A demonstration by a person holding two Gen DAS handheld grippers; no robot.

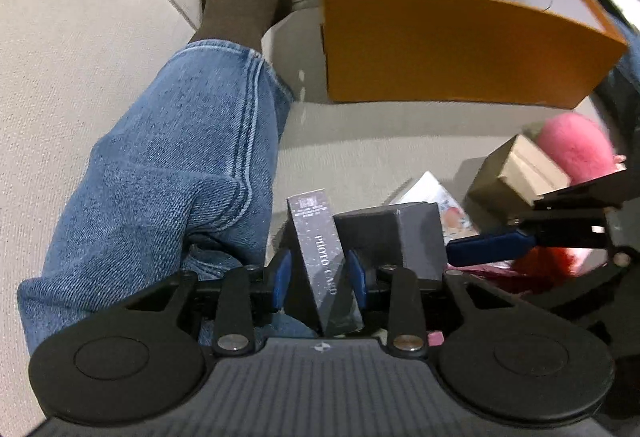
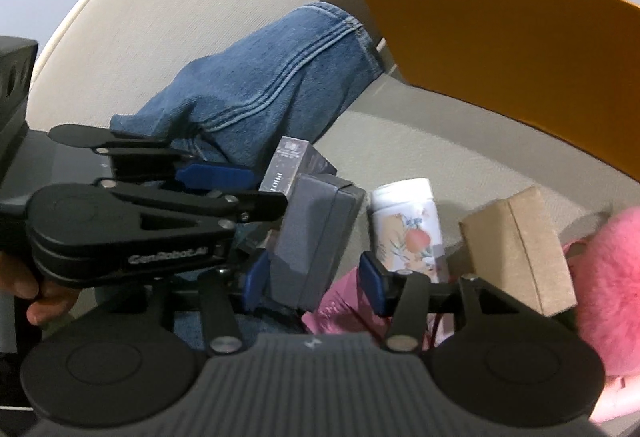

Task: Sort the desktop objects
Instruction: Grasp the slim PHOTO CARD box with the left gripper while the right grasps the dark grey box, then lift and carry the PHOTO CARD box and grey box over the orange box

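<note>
Two boxes crowd my fingers. My left gripper (image 1: 319, 279) is clamped on a dark slim box (image 1: 320, 257) lettered "PHOTO CARD", its pads pressed to both long sides. My right gripper (image 2: 314, 277) stands apart around a grey box (image 2: 312, 241), the far pad clear of it. Beyond lie a floral white canister (image 2: 408, 225), a brown carton (image 2: 516, 245) and pink fluff (image 2: 604, 269). Bare sofa cushion (image 1: 380, 141) runs to the orange bin (image 1: 460, 57). "GenRobot.AI" marks the left gripper's side.
</note>
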